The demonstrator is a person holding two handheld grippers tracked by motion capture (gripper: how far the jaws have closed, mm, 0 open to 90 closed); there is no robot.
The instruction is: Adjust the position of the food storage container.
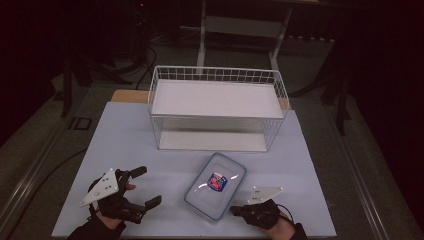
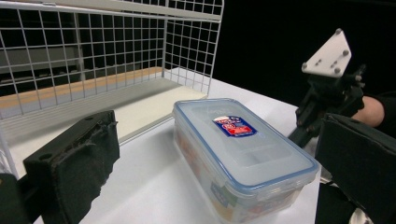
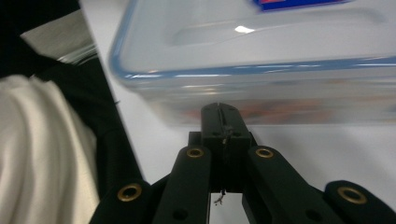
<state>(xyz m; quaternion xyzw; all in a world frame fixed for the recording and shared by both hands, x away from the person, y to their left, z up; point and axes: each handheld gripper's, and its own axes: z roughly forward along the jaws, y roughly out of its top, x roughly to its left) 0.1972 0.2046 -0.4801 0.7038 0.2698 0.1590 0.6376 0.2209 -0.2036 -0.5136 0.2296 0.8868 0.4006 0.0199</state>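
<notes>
A clear plastic box with a blue-rimmed lid and a red and blue label lies at an angle on the table near the front. In the left gripper view the box sits ahead, between my wide-apart black fingers. My left gripper stands open to the left of the box, with nothing between its jaws. My right gripper is shut and empty at the box's near right corner. In the right gripper view its closed tips point at the box's side wall, very close to it.
A white wire basket with a white floor panel stands behind the box at the back of the pale table. Its mesh wall rises at the left of the left gripper view. Dark floor and furniture legs surround the table.
</notes>
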